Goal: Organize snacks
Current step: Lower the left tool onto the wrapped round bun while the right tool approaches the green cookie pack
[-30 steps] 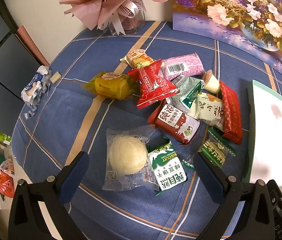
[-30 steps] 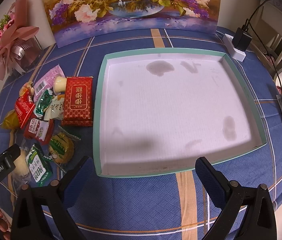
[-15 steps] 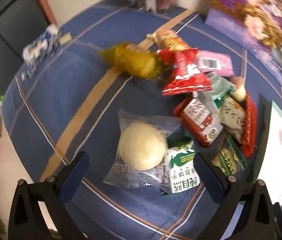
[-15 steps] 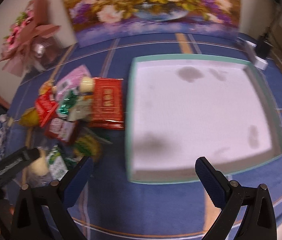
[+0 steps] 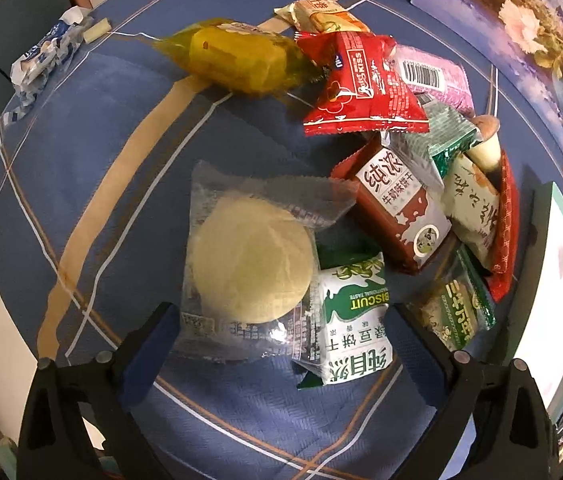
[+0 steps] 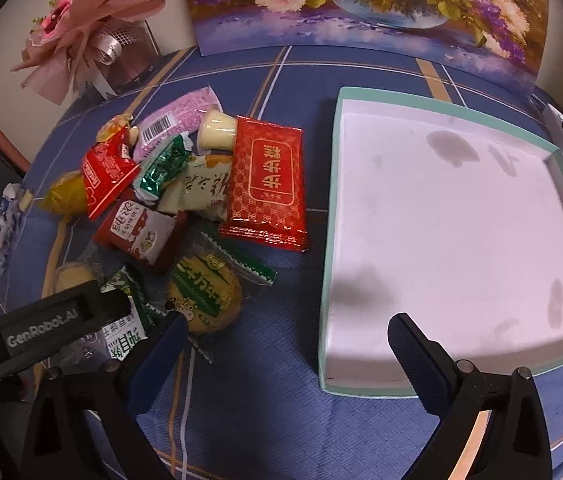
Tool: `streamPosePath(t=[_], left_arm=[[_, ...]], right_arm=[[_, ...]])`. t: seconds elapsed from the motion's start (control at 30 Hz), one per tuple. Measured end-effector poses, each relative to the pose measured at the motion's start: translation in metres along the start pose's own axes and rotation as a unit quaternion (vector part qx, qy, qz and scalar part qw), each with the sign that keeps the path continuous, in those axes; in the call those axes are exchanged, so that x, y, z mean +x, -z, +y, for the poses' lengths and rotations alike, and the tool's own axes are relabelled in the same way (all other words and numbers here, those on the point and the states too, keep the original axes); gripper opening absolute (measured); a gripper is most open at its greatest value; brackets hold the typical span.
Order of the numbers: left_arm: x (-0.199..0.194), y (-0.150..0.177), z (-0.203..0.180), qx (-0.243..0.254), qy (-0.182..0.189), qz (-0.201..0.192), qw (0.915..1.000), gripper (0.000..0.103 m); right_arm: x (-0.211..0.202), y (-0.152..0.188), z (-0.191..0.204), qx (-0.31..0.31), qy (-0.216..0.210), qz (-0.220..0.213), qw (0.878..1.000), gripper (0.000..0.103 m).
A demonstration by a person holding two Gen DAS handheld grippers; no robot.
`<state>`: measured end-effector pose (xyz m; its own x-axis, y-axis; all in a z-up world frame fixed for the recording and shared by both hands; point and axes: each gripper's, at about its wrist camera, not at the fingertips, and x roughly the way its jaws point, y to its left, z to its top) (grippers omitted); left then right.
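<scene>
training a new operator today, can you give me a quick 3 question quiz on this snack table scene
1. True or false: the teal tray already holds snacks.
2. Which gripper is over the round pastry in clear wrap: A left gripper, B right gripper?
3. Fill in: the large flat red packet lies ____ the tray and the other snacks.

Key: 1 false. 2 A. 3 between.

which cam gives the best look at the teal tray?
Right wrist. The teal tray shows nearly whole there: rim on all sides and a white, stained floor holding no snacks. The left wrist view catches only a sliver of it at the right edge, behind the snack pile.
</scene>
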<state>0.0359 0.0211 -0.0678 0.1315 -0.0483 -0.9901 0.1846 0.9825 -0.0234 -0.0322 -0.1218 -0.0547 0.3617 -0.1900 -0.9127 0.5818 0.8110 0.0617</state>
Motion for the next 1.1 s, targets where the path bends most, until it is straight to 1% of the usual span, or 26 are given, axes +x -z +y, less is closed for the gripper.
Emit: streamPosePath(t=[0.07, 0.2, 0.3, 0.4, 0.5, 0.6, 0.67, 0.7, 0.73, 0.83, 0.93, 1.1], left_arm=[[0.0, -0.001, -0.003, 0.002, 0.003, 0.001, 1.0, 0.099], [-0.001, 0.003, -0.017, 0.018, -0.011, -0.007, 0.9997, 0.099], [-0.001, 0.004, -0.015, 0.012, -0.004, -0.003, 0.9999, 0.099], [0.0, 0.0, -0.001, -0.004, 0.008, 0.002, 1.0, 0.099], [0.0, -0.002, 0.011, -0.019, 0.008, 0.002, 0.9998, 0.099], [0.0, -0.005, 0.023, -0.032, 0.003, 0.0, 0.9995, 0.099], [0.003, -0.007, 0.03, -0.041, 0.006, 0.002, 0.9991, 0.099], [0.005, -0.009, 0.034, -0.045, 0.006, 0.002, 0.9989, 0.099], [0.006, -0.011, 0.037, -0.05, 0.01, 0.004, 0.9987, 0.099], [0.009, -0.015, 0.046, -0.059, 0.015, 0.007, 0.9981, 0.099], [0.011, -0.019, 0.054, -0.063, 0.021, 0.011, 0.9977, 0.099], [0.017, -0.029, 0.074, -0.071, 0.033, 0.017, 0.9968, 0.099]], right_arm=[[0.001, 0.0, -0.001, 0.001, 0.001, 0.0, 1.0, 0.102], [0.003, -0.001, -0.004, 0.001, 0.006, 0.004, 1.0, 0.102], [0.003, -0.002, -0.005, 0.002, 0.006, 0.006, 1.0, 0.102], [0.002, -0.002, -0.003, 0.0, 0.002, 0.001, 1.0, 0.102], [0.0, -0.004, 0.005, -0.014, -0.009, -0.009, 1.0, 0.102], [0.001, -0.006, 0.018, -0.034, -0.023, -0.017, 0.999, 0.095], [0.003, -0.007, 0.026, -0.048, -0.031, -0.016, 0.998, 0.093], [0.005, -0.008, 0.031, -0.058, -0.027, -0.02, 0.998, 0.093], [0.006, -0.008, 0.035, -0.066, -0.027, -0.021, 0.997, 0.09], [0.011, -0.01, 0.042, -0.072, -0.048, -0.015, 0.996, 0.086], [0.018, -0.01, 0.051, -0.089, -0.042, -0.012, 0.995, 0.084], [0.035, -0.011, 0.052, -0.086, -0.034, 0.005, 0.996, 0.084]])
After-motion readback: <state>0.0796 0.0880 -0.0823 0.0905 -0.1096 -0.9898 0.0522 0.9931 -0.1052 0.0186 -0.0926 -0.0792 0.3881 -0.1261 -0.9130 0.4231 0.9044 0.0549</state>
